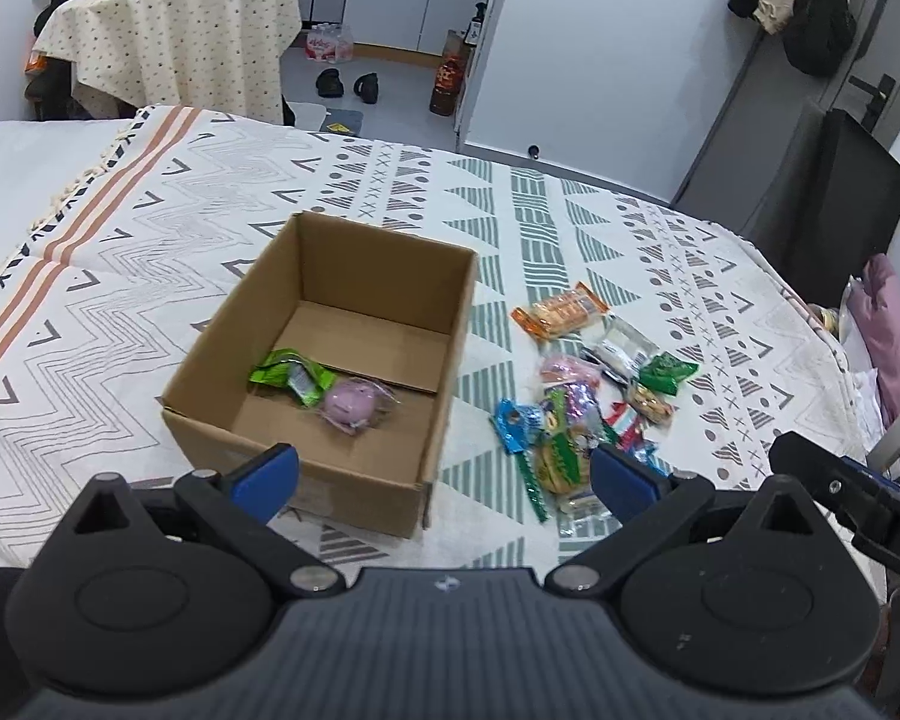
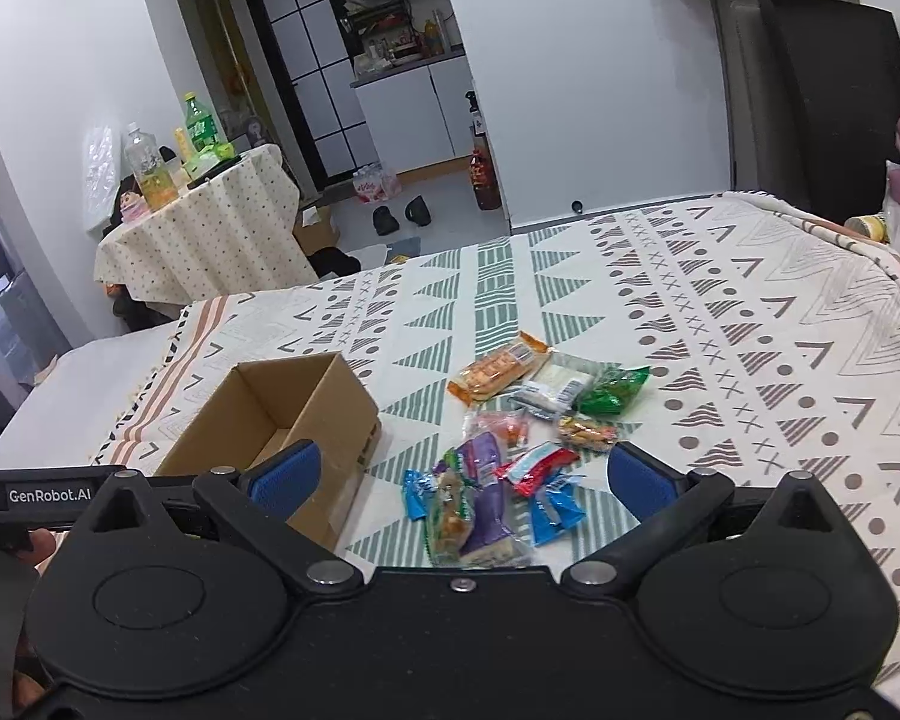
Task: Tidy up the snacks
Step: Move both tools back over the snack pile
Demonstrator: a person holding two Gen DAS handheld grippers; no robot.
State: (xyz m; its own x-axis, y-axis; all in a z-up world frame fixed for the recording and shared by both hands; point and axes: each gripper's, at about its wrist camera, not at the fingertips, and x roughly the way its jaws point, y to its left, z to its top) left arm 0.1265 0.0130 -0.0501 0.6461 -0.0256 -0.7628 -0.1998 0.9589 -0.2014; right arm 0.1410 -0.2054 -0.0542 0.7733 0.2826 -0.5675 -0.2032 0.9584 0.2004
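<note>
Both the left gripper (image 1: 444,474) and right gripper (image 2: 461,477) stand apart, empty. We judge the snack packets (image 2: 498,468) ahead light, crinkly, slippery; pinch a sealed edge.

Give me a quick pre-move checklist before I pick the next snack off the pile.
1. Left gripper jaws open, empty: ok.
2. Right gripper jaws open, empty: ok.
3. Cardboard box upright, top open: ok.
4. Room in box beside green packet and purple snack: ok.
5. Snack pile on the blanket ahead of right gripper: ok.
6. Pile packets overlap, single clean grasp: cannot tell.
</note>
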